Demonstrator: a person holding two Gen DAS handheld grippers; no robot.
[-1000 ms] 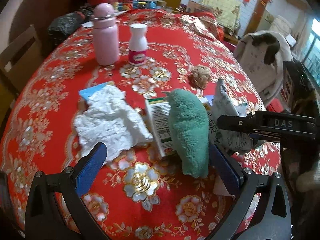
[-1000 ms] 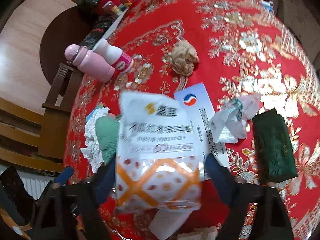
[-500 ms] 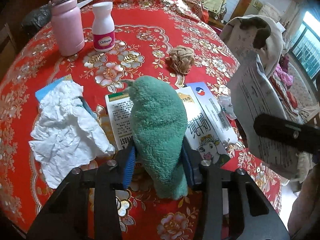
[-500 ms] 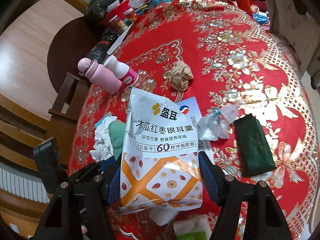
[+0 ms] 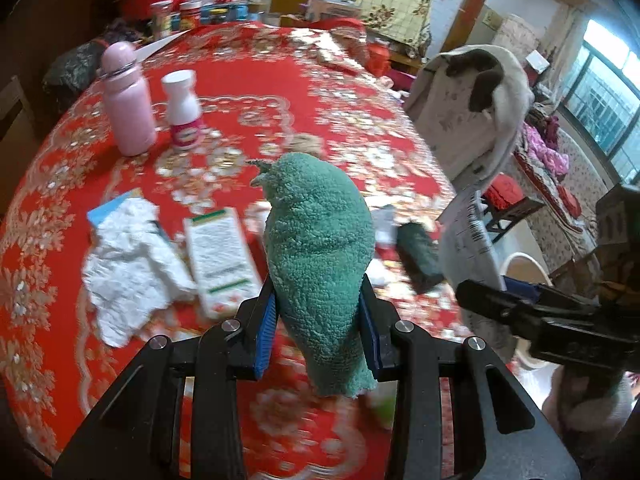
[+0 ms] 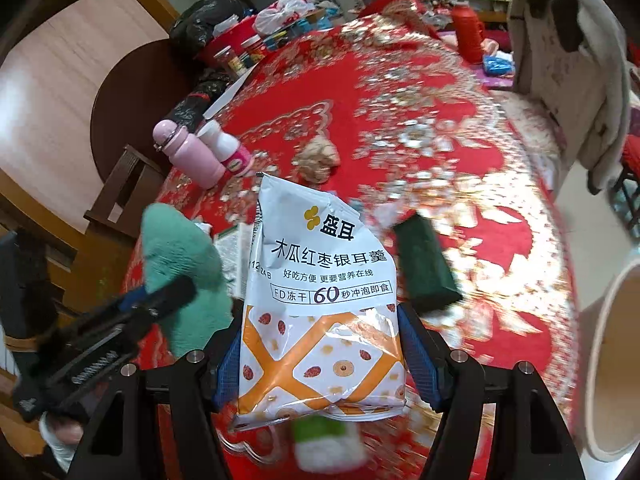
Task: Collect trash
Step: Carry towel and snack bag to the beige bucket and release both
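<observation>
I've got the green cloth (image 5: 320, 256) clamped in my left gripper (image 5: 318, 328), the snack pouch (image 6: 320, 304) in my right gripper (image 6: 324, 356); crumpled tissue (image 5: 128, 264) and the carton (image 5: 222, 260) on the left remain.

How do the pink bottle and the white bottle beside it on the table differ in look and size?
The pink bottle is taller and wider than the white bottle. The pink bottle is one plain colour with a rounded cap; the white bottle has a flat white cap and a pink label low on its body. Both stand upright, side by side, on the red tablecloth.
</observation>
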